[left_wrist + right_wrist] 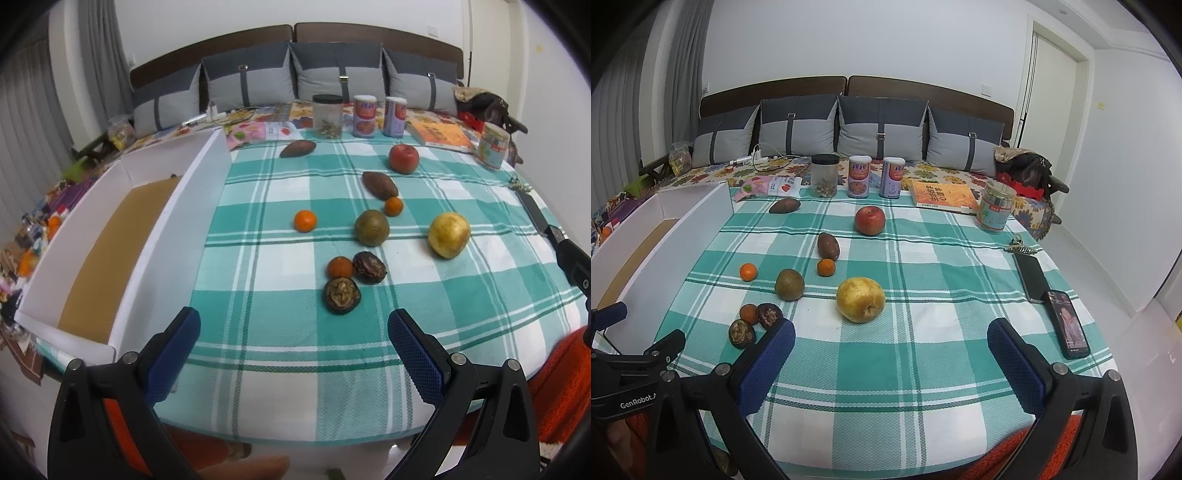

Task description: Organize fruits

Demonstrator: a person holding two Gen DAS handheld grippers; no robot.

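- Teal-and-white checked cloth point(280, 332) covers the worktop, and the fruit lies scattered across it.
- The left gripper point(293, 326) hangs above the near edge, its blue-padded jaws spread wide with nothing between them.
- The right gripper point(891, 334) hangs likewise over the near edge, jaws wide apart and holding nothing.
- A large yellow pear point(860, 300) lies just ahead of the right gripper; a round greenish-brown fruit point(789, 284) sits to its left.
- A red apple point(403, 158) rests toward the far side, well apart from the pear.
- Two brown oval fruits, perhaps sapodillas, lie apart: one near the far left point(297, 148), the other mid-cloth point(379, 185) just beside a small orange tangerine point(393, 206).
- Another tangerine point(305, 220) lies alone to the left.
- Near the left gripper, a third tangerine point(340, 267) touches a dark wrinkled round fruit point(369, 267); a second dark wrinkled fruit point(342, 295) sits just in front.
- A white open box with a brown cardboard floor point(173, 236) stands along the cloth's left edge.
- Two phones point(1067, 323) lie at the right edge.
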